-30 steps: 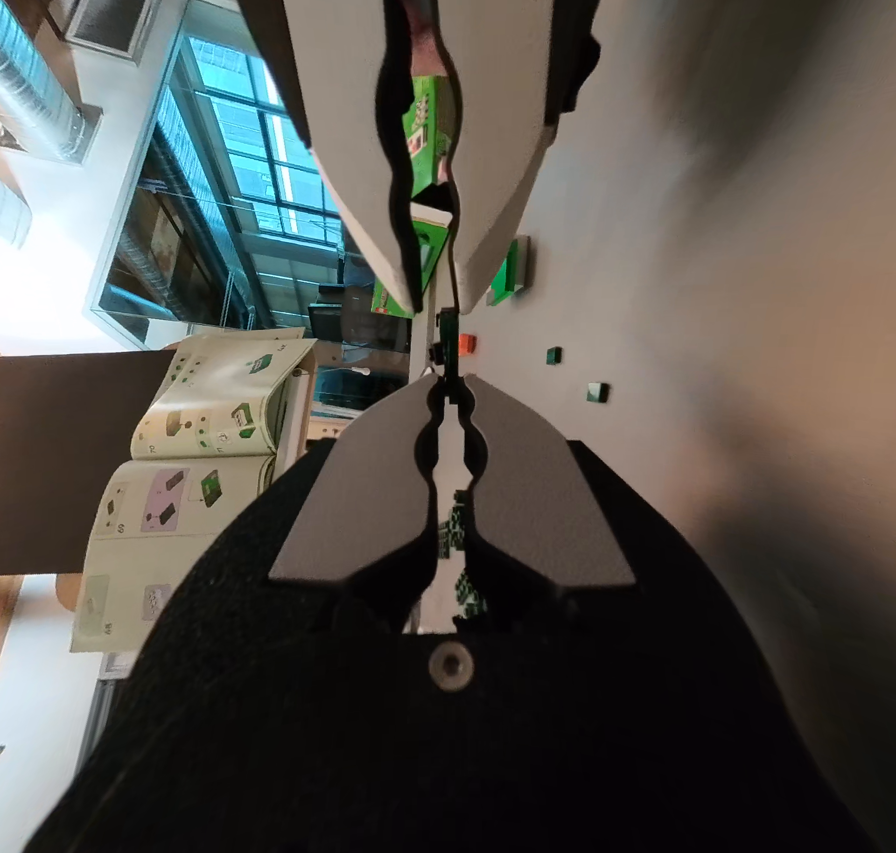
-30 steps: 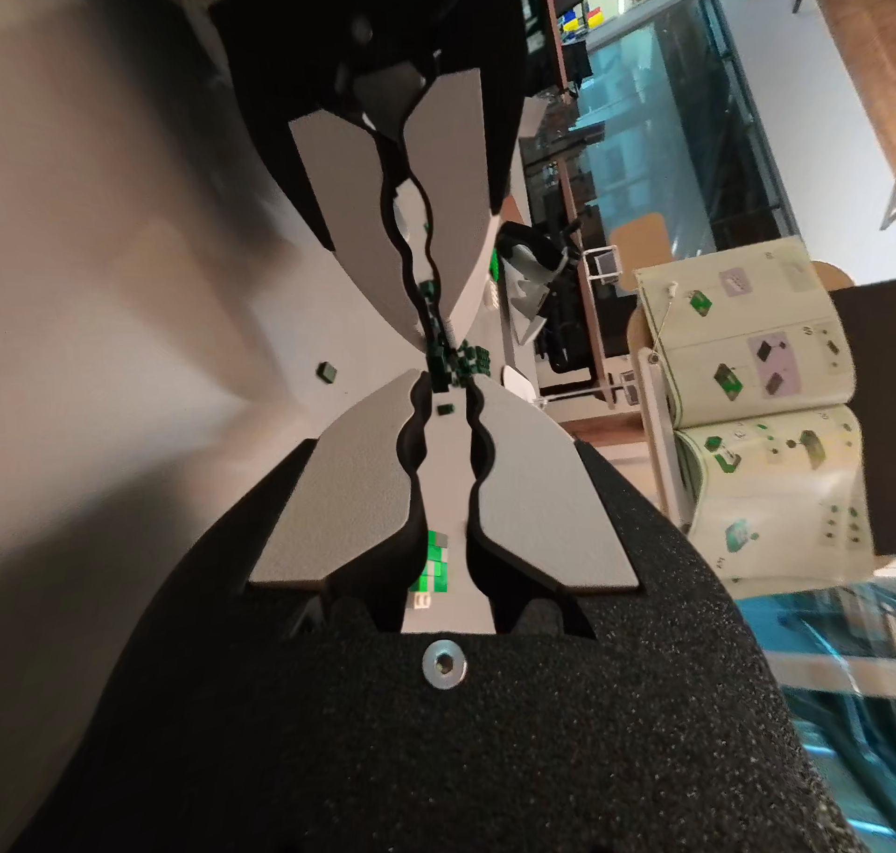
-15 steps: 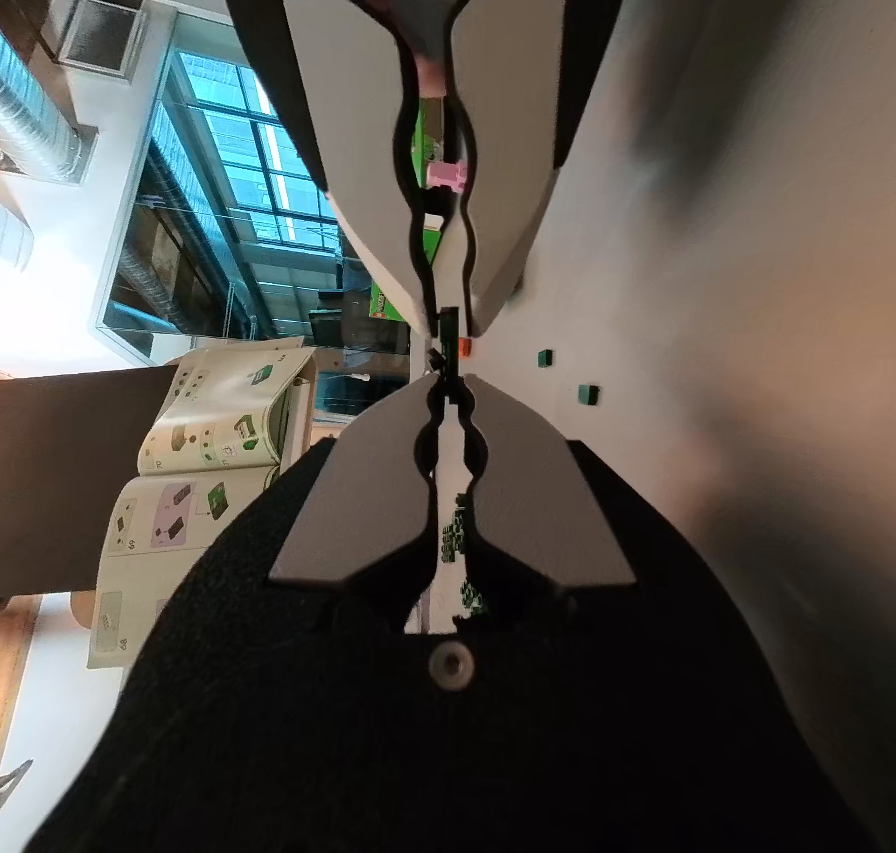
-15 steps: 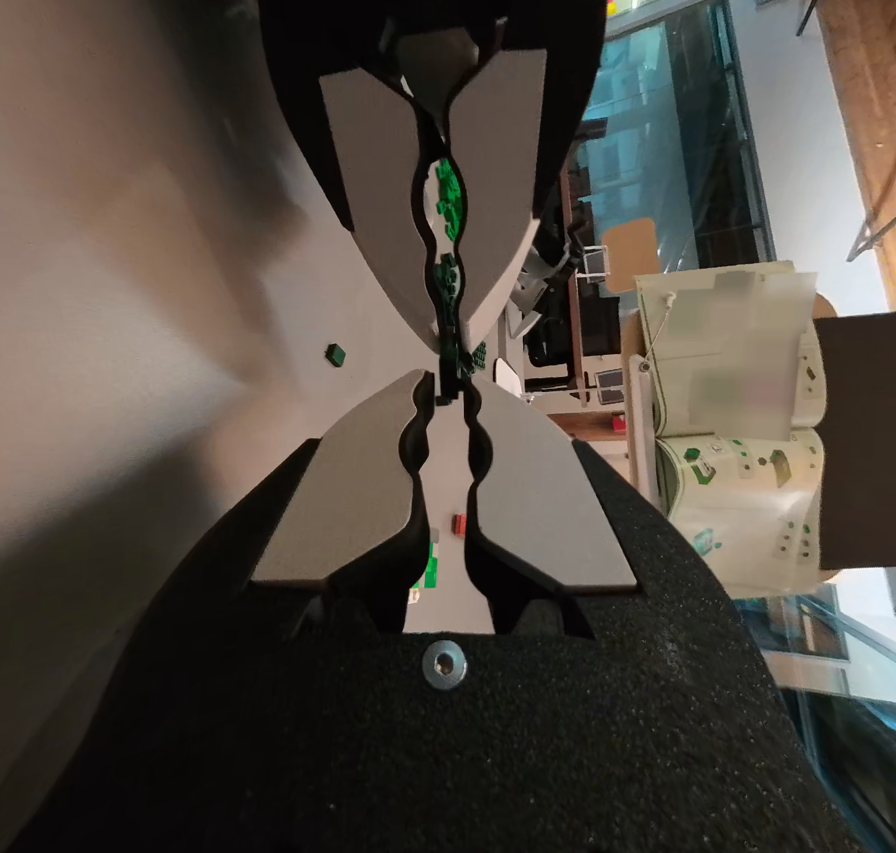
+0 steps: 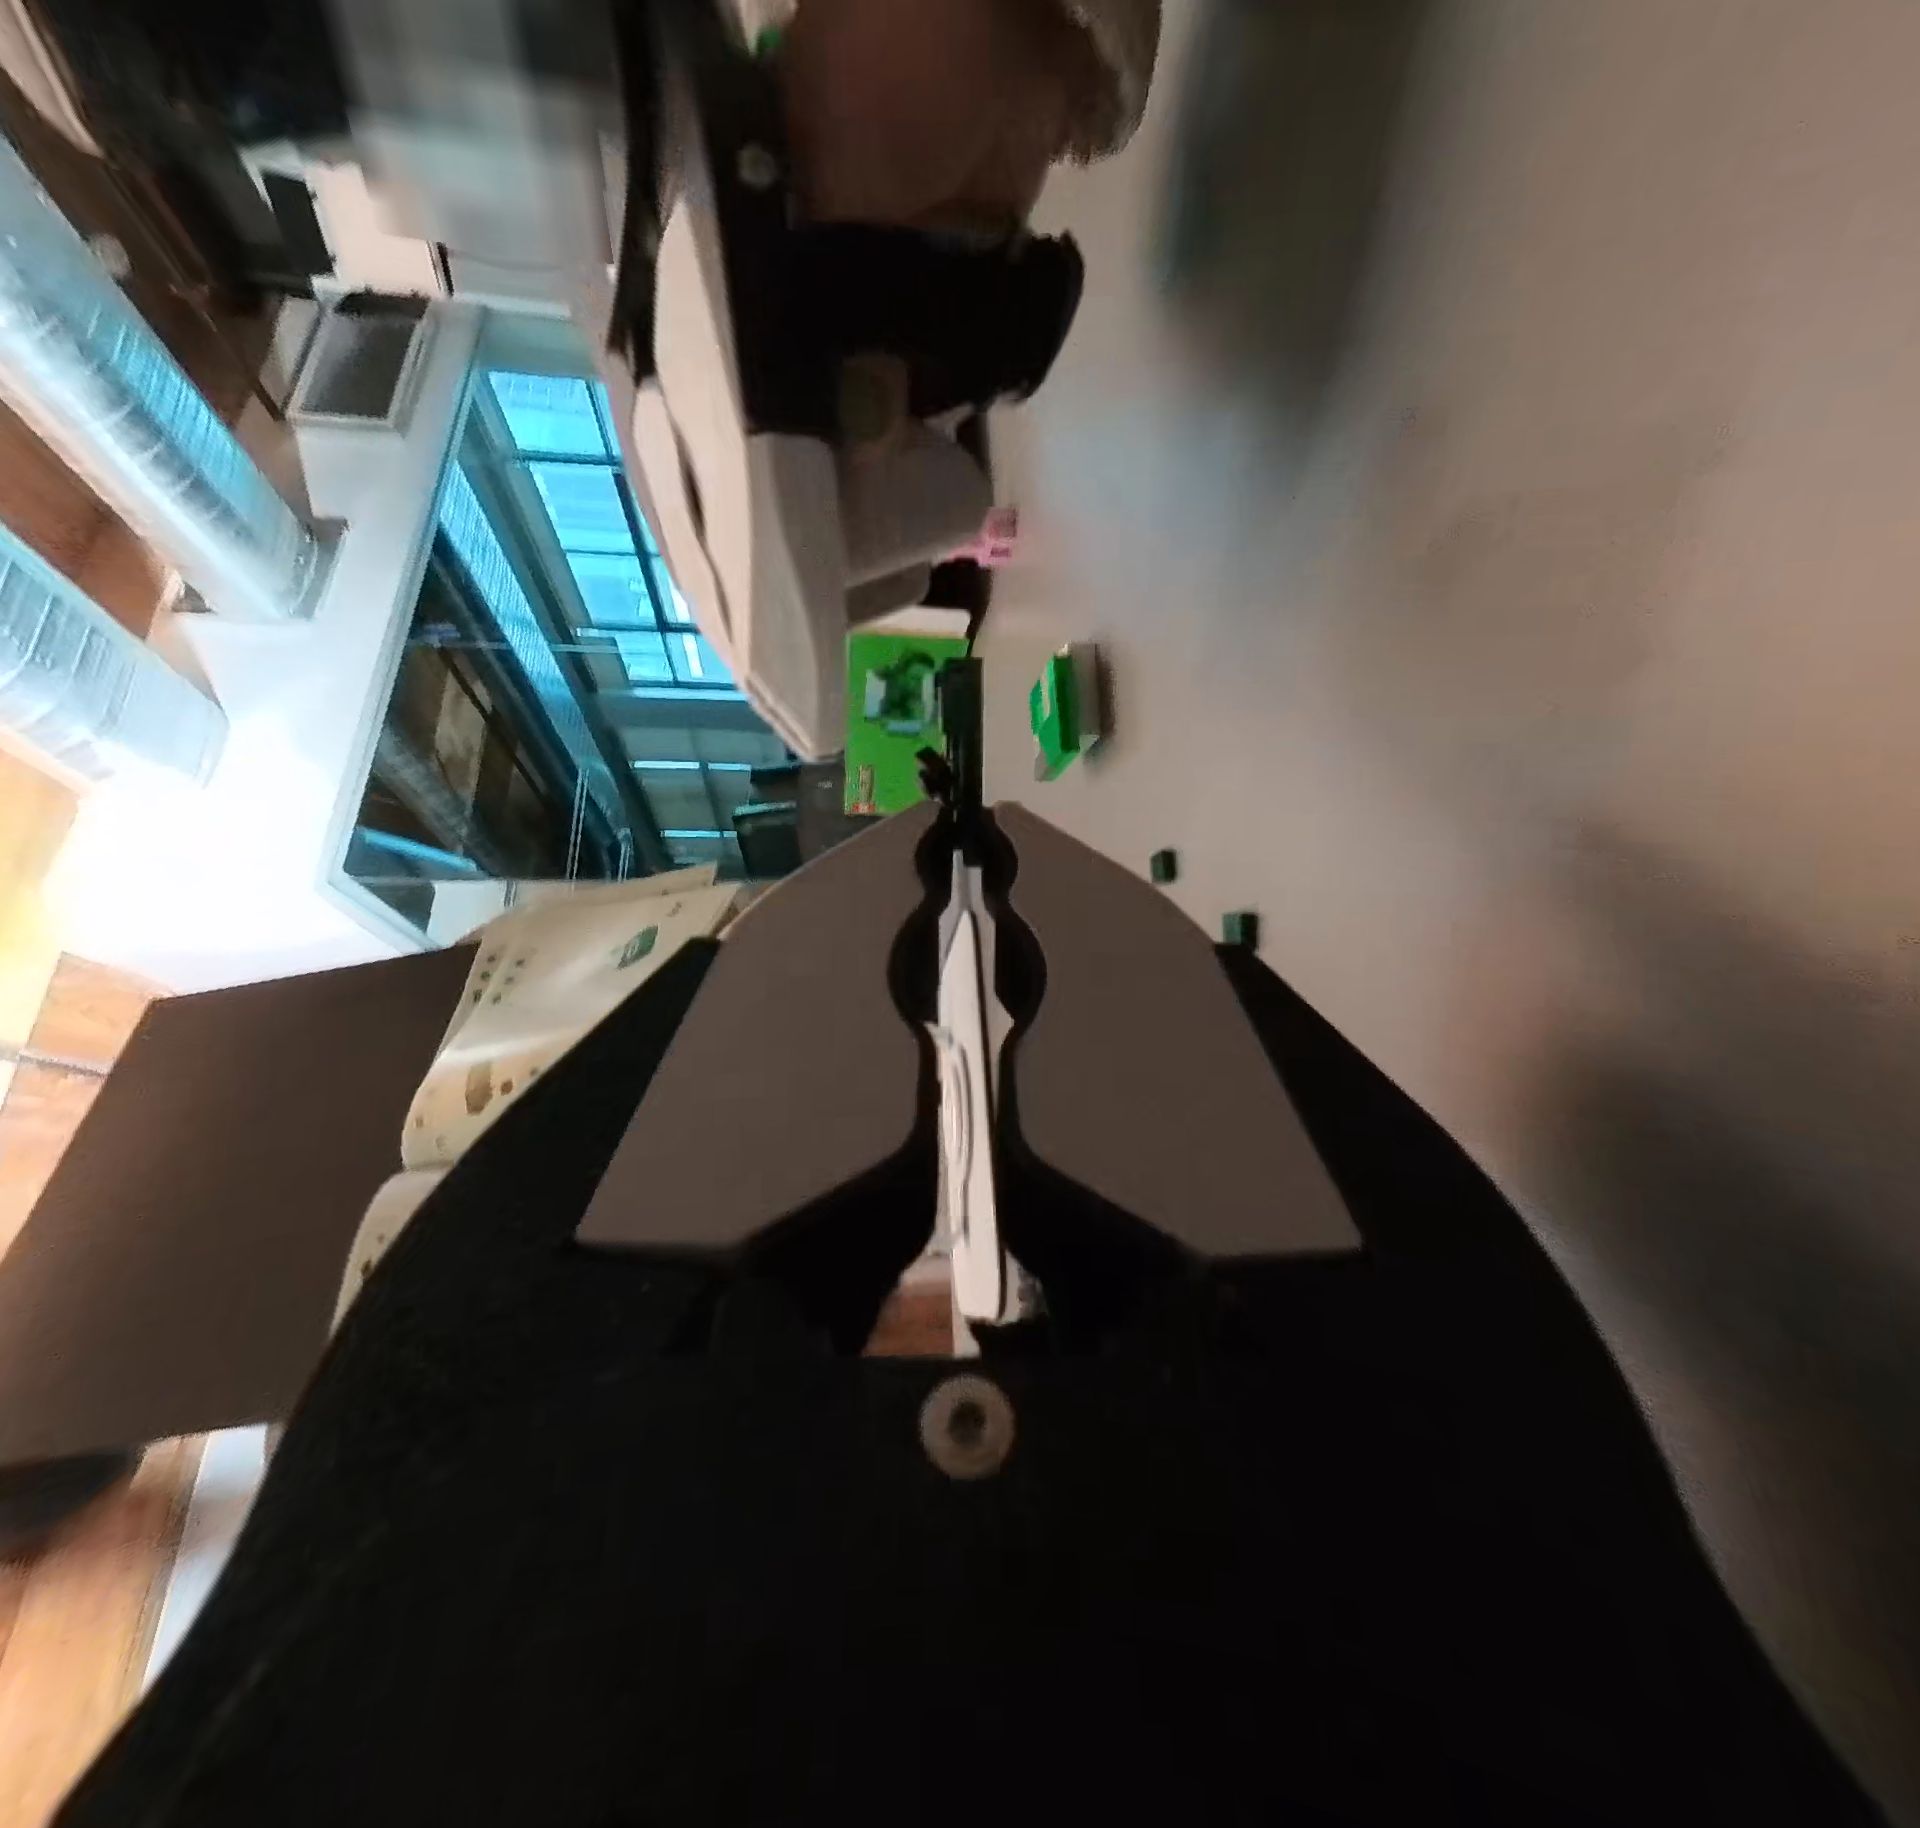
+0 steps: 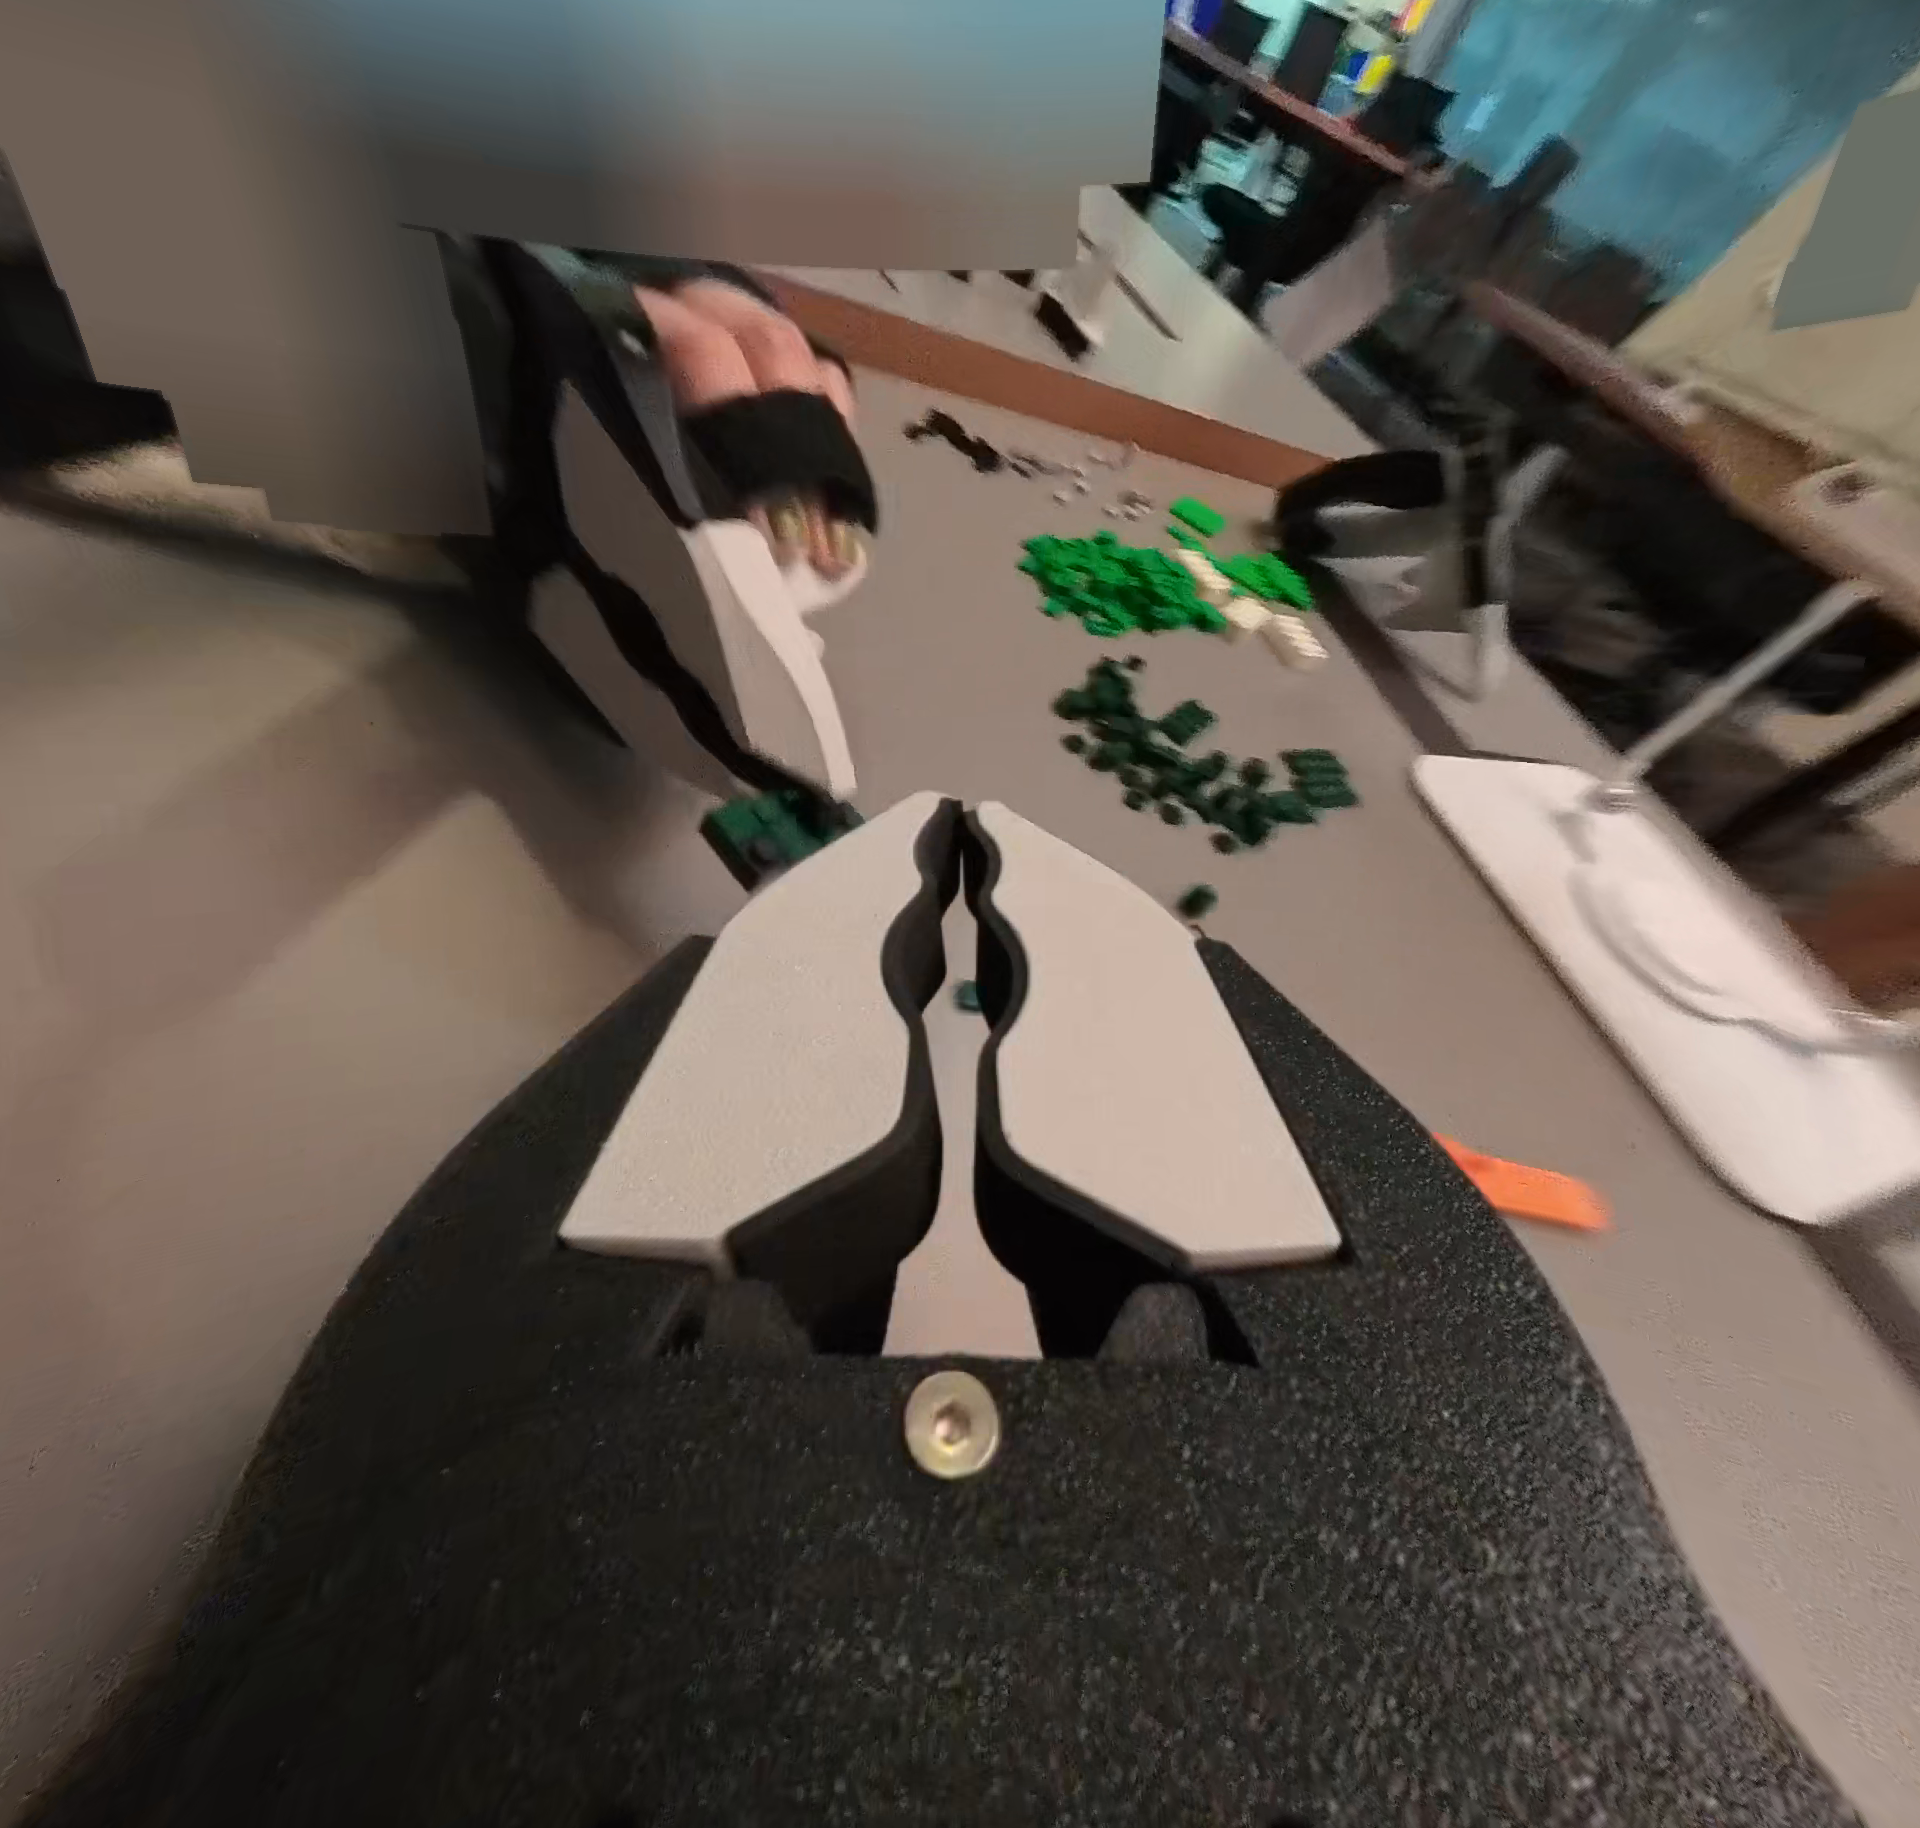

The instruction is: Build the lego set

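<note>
My left gripper (image 5: 961, 814) is shut on a thin dark green lego plate (image 5: 961, 729), seen edge-on just past its tips. In the right wrist view the left gripper (image 6: 821, 791) reaches in from the upper left, held by a gloved hand (image 6: 748, 355), with the studded dark green plate (image 6: 774, 828) at its tips. My right gripper (image 6: 961, 814) is shut with nothing between its tips, a little right of that plate. The right gripper (image 5: 821, 552) also shows farther off in the left wrist view, apart from the plate.
On the grey table (image 6: 520, 947) lie a pile of bright green bricks (image 6: 1132, 583), a pile of dark green bricks (image 6: 1195, 760), black pieces (image 6: 966, 443), an orange piece (image 6: 1522, 1181) and a white stand base (image 6: 1662, 947). A green box (image 5: 894, 729) and an open instruction booklet (image 5: 582, 957) stand nearby.
The right gripper was tip to tip with the left on the dark green plate. It has come off the plate, drawn back and turned toward the table. The left still holds the plate.
</note>
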`<state>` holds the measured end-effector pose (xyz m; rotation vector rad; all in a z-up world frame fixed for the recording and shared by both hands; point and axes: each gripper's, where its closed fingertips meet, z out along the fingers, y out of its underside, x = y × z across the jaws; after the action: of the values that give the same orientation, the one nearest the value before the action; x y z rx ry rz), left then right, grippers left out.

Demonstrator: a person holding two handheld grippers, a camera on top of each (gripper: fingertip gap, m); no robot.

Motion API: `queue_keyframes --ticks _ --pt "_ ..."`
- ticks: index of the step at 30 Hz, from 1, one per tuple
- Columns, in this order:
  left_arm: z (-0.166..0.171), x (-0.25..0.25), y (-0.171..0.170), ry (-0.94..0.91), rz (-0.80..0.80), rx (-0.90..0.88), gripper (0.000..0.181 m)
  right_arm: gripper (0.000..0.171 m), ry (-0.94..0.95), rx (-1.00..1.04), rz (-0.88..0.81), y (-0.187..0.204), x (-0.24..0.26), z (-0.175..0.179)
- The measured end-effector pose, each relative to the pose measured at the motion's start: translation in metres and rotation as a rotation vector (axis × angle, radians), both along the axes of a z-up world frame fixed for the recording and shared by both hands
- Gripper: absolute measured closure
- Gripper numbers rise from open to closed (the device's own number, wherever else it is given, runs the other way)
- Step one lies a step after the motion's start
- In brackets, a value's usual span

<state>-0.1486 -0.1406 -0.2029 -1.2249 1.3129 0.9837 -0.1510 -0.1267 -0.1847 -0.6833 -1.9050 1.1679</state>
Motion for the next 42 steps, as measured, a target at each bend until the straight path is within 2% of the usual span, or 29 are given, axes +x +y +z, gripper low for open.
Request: queue_keyframes --ticks 4,11,21,36,39,42 --pt "0.000 0.014 -0.006 -0.022 -0.086 -0.010 0.177 0.171 -0.145 -0.131 0.136 -0.014 0.009 -0.005" --pt "-0.001 0.019 -0.009 -0.029 -0.116 -0.020 0.177 0.171 -0.292 -0.159 0.225 -0.025 0.018 -0.022" --pt "-0.006 0.017 -0.007 -0.006 -0.098 -0.043 0.177 0.171 -0.310 -0.138 0.275 -0.031 0.025 -0.022" --pt "-0.010 0.015 -0.005 0.004 -0.079 -0.057 0.177 0.171 -0.297 -0.124 0.227 -0.023 0.022 -0.022" --pt "-0.012 0.015 -0.004 0.031 -0.079 -0.065 0.177 0.159 -0.330 -0.196 0.241 -0.026 0.022 -0.020" --pt "-0.015 0.016 -0.004 0.047 -0.079 -0.073 0.177 0.158 -0.378 -0.243 0.259 -0.029 0.023 -0.022"
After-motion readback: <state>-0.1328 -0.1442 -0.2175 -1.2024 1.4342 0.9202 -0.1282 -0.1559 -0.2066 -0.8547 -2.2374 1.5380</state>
